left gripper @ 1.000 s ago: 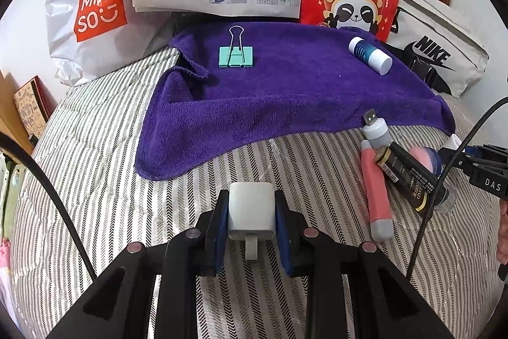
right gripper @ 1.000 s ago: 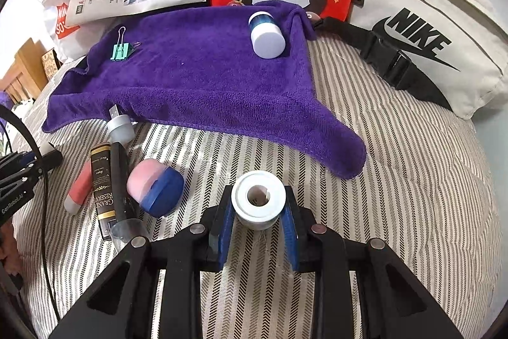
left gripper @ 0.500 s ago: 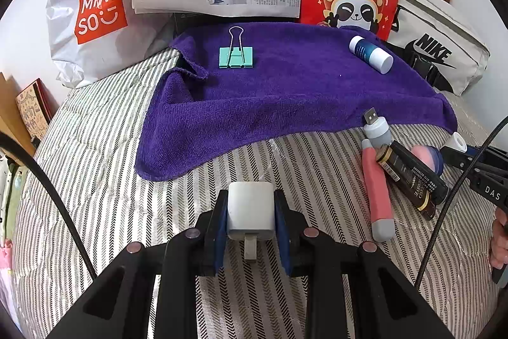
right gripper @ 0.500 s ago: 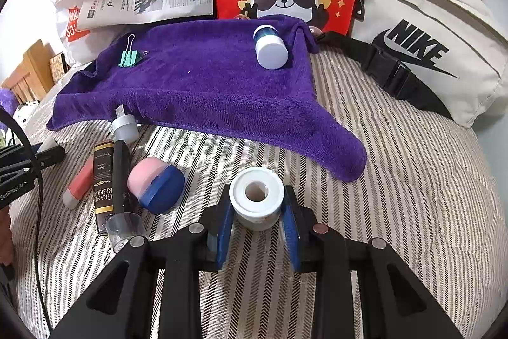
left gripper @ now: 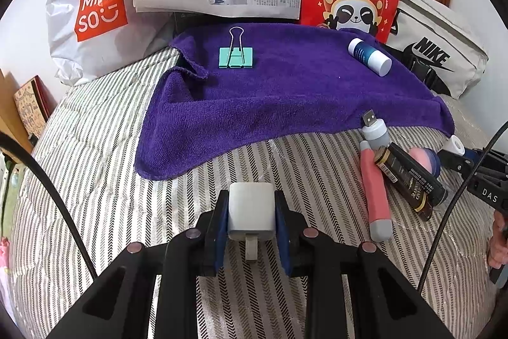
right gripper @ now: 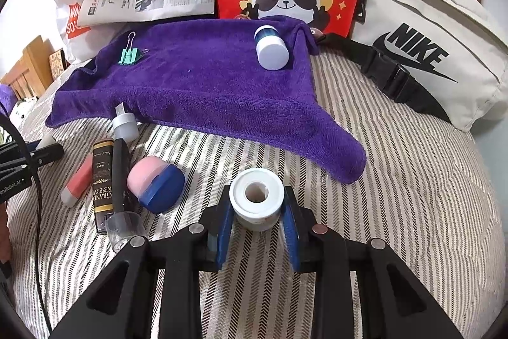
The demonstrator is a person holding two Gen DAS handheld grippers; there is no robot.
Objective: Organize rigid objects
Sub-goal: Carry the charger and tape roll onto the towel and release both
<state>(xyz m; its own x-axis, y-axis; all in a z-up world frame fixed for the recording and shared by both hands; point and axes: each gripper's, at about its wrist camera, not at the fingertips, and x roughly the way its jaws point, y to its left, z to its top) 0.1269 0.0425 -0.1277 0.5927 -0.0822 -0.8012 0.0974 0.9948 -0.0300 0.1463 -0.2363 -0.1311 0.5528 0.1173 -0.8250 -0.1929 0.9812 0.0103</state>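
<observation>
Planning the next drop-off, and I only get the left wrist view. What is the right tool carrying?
Observer: The right tool is shut on a white roll, centre hole facing its camera.
Operator: Anything by the black-and-gold tube that I miss?
Observer: A clear cup lies beside its near end.
Operator: And the pink-and-blue case?
Observer: Its blue end lies nearer the right tool, its pink end farther.

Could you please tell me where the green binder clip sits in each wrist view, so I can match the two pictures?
Left wrist view: the green binder clip lies upper centre, on the far-left part of the purple towel.
Right wrist view: the clip is at upper left, near the towel's far-left corner.
Shared landmark: the blue bottle with white cap lying on the towel.
</observation>
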